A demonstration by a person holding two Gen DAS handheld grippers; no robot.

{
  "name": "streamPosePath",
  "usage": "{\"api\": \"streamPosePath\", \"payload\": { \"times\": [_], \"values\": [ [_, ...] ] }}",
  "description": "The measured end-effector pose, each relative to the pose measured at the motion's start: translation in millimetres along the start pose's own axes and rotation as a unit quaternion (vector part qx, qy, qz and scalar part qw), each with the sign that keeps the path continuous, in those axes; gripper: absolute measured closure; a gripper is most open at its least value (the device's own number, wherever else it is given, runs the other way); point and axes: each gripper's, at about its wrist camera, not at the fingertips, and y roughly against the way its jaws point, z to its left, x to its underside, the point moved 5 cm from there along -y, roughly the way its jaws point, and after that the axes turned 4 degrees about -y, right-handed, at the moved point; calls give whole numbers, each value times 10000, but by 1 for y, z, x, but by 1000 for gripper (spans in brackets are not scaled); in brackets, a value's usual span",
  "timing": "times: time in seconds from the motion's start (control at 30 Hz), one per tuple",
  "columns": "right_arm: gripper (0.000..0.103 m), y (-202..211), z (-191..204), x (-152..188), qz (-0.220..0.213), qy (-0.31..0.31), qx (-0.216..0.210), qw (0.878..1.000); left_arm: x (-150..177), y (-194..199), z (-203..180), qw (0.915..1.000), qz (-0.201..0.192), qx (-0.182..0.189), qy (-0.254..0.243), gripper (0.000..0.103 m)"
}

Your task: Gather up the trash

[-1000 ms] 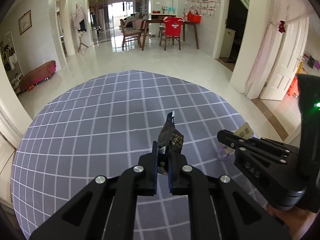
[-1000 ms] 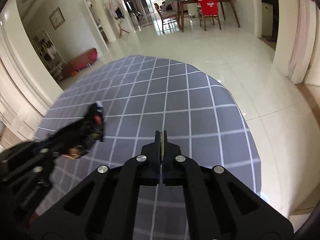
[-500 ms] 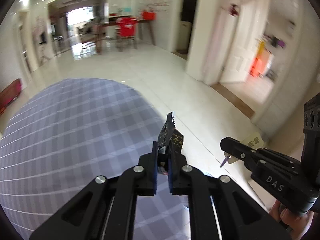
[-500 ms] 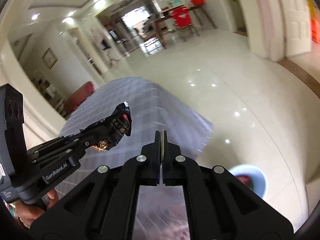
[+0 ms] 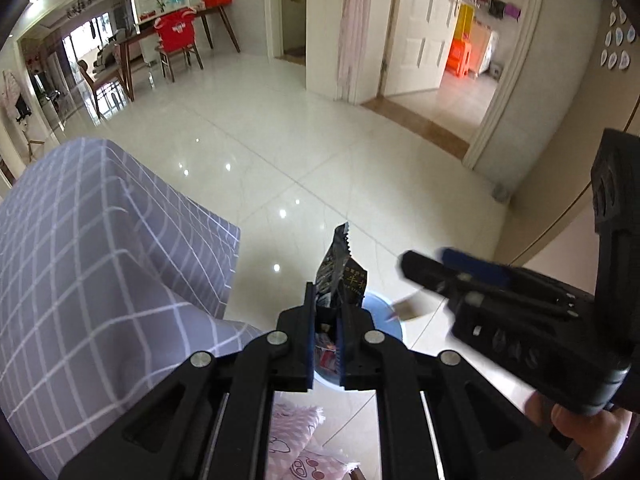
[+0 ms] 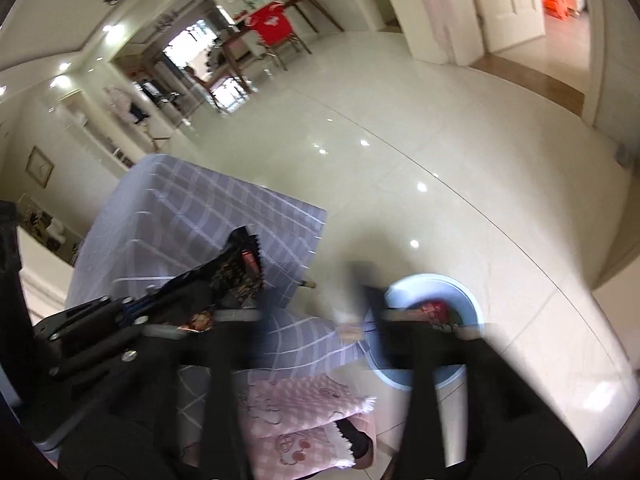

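Note:
My left gripper (image 5: pixel 324 320) is shut on a black snack wrapper (image 5: pixel 340 272) and holds it above a light blue trash bin (image 5: pixel 394 330) on the floor. In the right wrist view the same wrapper (image 6: pixel 236 268) shows at left and the bin (image 6: pixel 468 296) holds red trash. My right gripper (image 6: pixel 312 312) is open, its fingers blurred and wide apart. A small tan scrap (image 6: pixel 348 326) is in the air between them, next to the bin. It also shows in the left wrist view (image 5: pixel 406 308), under the right gripper (image 5: pixel 432 264).
A table with a grey checked cloth (image 5: pixel 80 264) stands at left, its corner near the bin. A pink patterned cloth (image 6: pixel 304 408) lies below the grippers. White tiled floor (image 5: pixel 320 152) spreads ahead, with a dining table and red chair (image 5: pixel 176 36) far back.
Both grippers swung right, off the table and over the floor bin. My right gripper opened and let go of the tan scrap. The left still holds the wrapper.

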Motion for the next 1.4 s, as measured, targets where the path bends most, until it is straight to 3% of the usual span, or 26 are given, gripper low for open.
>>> {"api": "streamPosePath", "payload": {
  "times": [0.37, 0.7, 0.73, 0.83, 1.13, 1.3, 1.4],
  "values": [
    [39, 17, -37, 7, -227, -131, 356, 9990, 13, -30, -23, 9992, 361, 106, -140, 95],
    [39, 62, -53, -2, -871, -478, 309, 9946, -4, -24, -35, 9991, 223, 295, -186, 91],
    [39, 69, -54, -3, -934, -565, 213, 9938, -6, -22, -37, 9991, 165, 330, -197, 85],
    [39, 82, -55, -2, -1069, -706, 110, 9917, -11, -12, -39, 9997, -2, 58, -254, 31],
    [38, 114, -32, 10, -1156, -416, 53, 9924, -10, 60, -22, 9976, -485, -484, 100, 24],
    [34, 140, 6, 18, -1274, 96, -42, 9918, 2, 134, -8, 9881, -1014, -1130, 226, 18],
    [31, 162, 34, 25, -1424, 462, -147, 9886, 14, 171, 0, 9827, -1231, -1339, 361, 16]
  ]
}}
